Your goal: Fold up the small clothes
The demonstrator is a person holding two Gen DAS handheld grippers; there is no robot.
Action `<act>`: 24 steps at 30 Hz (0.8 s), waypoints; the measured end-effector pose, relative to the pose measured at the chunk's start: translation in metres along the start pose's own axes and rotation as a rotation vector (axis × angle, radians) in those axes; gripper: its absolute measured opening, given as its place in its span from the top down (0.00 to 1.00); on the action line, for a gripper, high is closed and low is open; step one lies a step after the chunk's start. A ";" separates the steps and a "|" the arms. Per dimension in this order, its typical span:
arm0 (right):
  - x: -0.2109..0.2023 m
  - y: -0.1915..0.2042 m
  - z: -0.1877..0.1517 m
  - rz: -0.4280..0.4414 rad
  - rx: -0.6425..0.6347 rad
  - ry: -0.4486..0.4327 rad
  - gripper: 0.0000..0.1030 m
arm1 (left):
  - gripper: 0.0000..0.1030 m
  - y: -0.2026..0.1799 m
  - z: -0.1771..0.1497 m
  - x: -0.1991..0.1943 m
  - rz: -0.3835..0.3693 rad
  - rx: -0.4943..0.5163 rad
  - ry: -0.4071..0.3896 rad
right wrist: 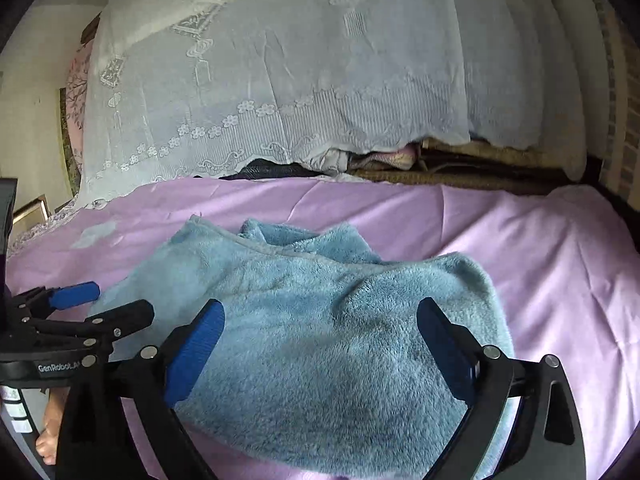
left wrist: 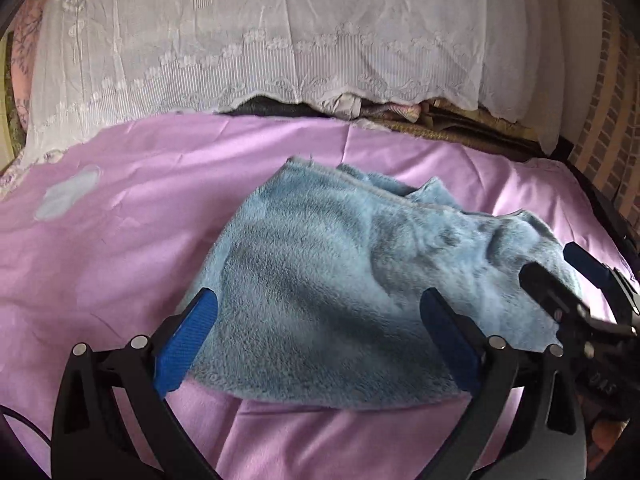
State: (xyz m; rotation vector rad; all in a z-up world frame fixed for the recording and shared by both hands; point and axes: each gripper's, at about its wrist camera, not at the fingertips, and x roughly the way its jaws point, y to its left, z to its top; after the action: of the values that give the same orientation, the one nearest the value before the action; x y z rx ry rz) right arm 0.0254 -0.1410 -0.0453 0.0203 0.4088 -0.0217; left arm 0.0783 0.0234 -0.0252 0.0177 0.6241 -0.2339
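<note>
Blue fleece garment point(left wrist: 340, 276) is lying bunched on the pink sheet point(left wrist: 120, 240) of the bed, directly ahead of both tools w/ its near hem sitting between each one's fingers. Left tool point(left wrist: 320, 332) is hanging wide apart, gripping nothing, over the near-left part of the hem; right tool point(right wrist: 320, 344) is likewise spread, empty, over the near-right part. Garment's long axis is running roughly left-right across both views, w/ a seamed edge point(left wrist: 360, 184) at the far side and loose layers poking out behind it. Each tool is nearest its own side, so probably both are lining up to pinch the near hem and carry it away toward the lace curtain point(left wrist: 240, 40).
</note>
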 end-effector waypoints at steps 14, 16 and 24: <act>0.018 -0.026 -0.045 0.022 0.151 0.360 0.36 | 0.04 -0.022 -0.027 0.038 0.038 0.080 0.203; 0.017 -0.022 -0.045 0.005 0.126 0.357 0.35 | 0.04 -0.026 -0.029 0.037 0.057 0.096 0.198; 0.003 -0.019 -0.045 -0.013 0.112 0.304 0.31 | 0.04 -0.017 -0.029 0.019 0.021 0.042 0.147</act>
State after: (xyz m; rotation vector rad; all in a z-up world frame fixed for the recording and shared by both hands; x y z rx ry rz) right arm 0.0096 -0.1592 -0.0875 0.1326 0.7118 -0.0546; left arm 0.0730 0.0055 -0.0584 0.0830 0.7652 -0.2265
